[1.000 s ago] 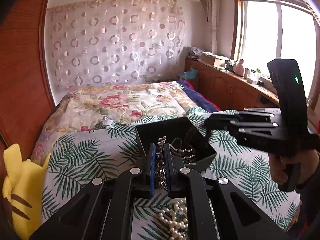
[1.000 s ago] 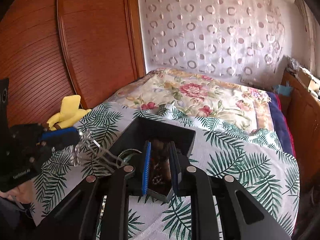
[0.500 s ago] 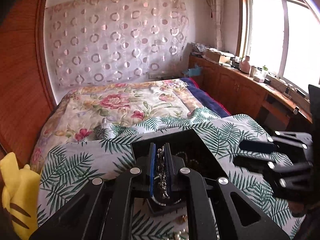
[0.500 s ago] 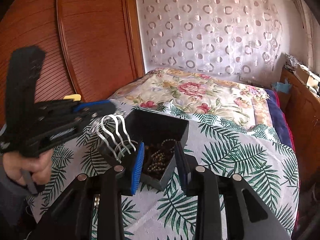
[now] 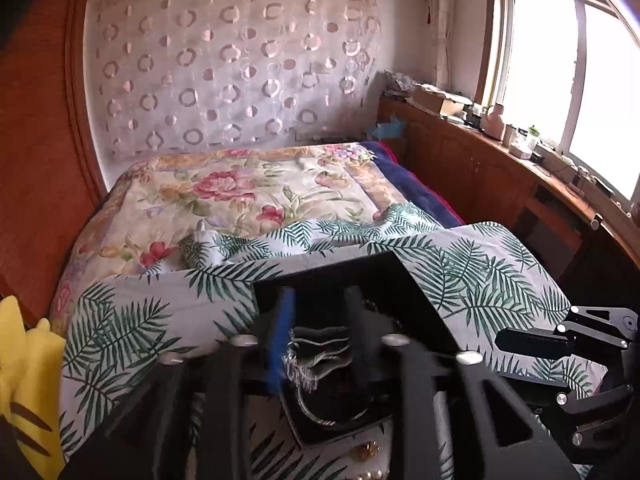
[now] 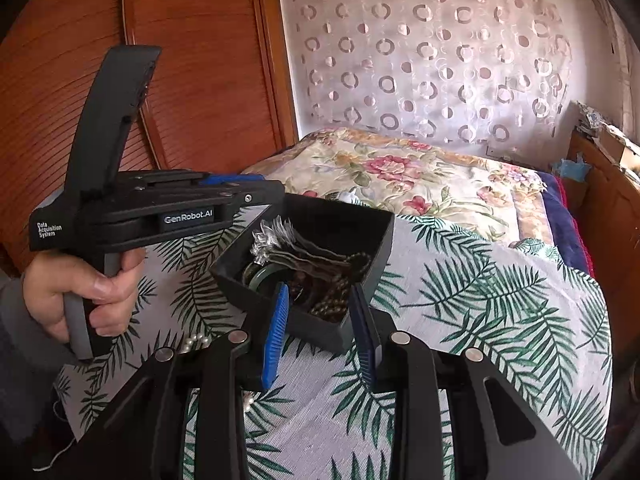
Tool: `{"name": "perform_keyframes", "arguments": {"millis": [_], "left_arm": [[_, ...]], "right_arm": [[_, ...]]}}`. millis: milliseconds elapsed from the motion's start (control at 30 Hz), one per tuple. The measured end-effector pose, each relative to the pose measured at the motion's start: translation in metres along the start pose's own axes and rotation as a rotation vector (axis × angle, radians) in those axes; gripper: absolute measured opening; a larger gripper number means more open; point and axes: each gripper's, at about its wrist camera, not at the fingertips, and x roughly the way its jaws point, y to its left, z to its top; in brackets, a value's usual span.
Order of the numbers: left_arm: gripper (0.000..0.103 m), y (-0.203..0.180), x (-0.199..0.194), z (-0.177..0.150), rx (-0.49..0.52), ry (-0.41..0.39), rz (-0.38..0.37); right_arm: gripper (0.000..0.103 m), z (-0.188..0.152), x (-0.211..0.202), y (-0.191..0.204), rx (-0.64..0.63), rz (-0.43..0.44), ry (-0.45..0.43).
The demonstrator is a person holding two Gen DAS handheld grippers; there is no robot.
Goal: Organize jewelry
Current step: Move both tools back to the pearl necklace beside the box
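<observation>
A black box [image 6: 372,240] sits on a palm-leaf cloth [image 6: 500,320] and holds dark beads [image 6: 336,300], a green bangle [image 6: 260,276] and a silver rhinestone comb [image 6: 276,240]. In the left wrist view the comb [image 5: 312,356] lies loose in the box [image 5: 400,292]. My left gripper [image 5: 318,304] hovers over it, blurred, jaws opening, pads off it. In the right wrist view the left gripper [image 6: 256,192], in a person's hand, sits above the box's far-left rim. My right gripper [image 6: 320,296] stands open, straddling the box's near corner without pressing.
Pearls [image 6: 196,342] lie on the cloth left of the box, and a gold piece [image 5: 368,448] lies in front of it. A yellow plush toy [image 5: 24,380] sits at the left bed edge. A wooden wardrobe [image 6: 180,80] stands left, cabinets [image 5: 480,168] right.
My left gripper carried the comb forward over the box, then let go; the comb now lies inside. My right gripper widened its jaws and came in over the box's near corner.
</observation>
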Motion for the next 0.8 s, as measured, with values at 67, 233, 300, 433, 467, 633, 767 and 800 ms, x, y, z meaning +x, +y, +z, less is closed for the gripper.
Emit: {"name": "perform_keyframes", "arguments": {"millis": [67,233,300,433,467,633,767,800], "left_arm": [[0.045,0.000,-0.008,-0.004,0.007,-0.009,0.005],[0.076,-0.001,-0.030,-0.022,0.027,-0.028,0.002],[0.086,0.000,-0.038,-0.031,0.031,-0.038,0.004],[0.095,0.006,-0.051,-0.053,0.018,-0.044,0.004],[0.095,0.008,-0.055,-0.060,0.012,-0.044,0.005],[0.095,0.022,-0.066,-0.091,-0.028,-0.017,0.007],[0.095,0.029,-0.073,-0.111,-0.043,0.004,0.017],[0.095,0.031,-0.074,-0.115,-0.051,0.009,0.014]], "right_arm": [[0.034,-0.004,-0.001,0.003,-0.001,0.009,0.004],[0.034,-0.021,-0.002,0.016,-0.018,0.035,0.020],[0.034,-0.026,0.000,0.021,-0.024,0.044,0.030],[0.034,-0.042,0.005,0.032,-0.037,0.067,0.061],[0.034,-0.045,0.006,0.034,-0.042,0.071,0.069],[0.034,-0.059,0.013,0.048,-0.063,0.104,0.118],[0.028,-0.068,0.015,0.060,-0.098,0.126,0.149],[0.027,-0.069,0.016,0.064,-0.106,0.130,0.154]]}}
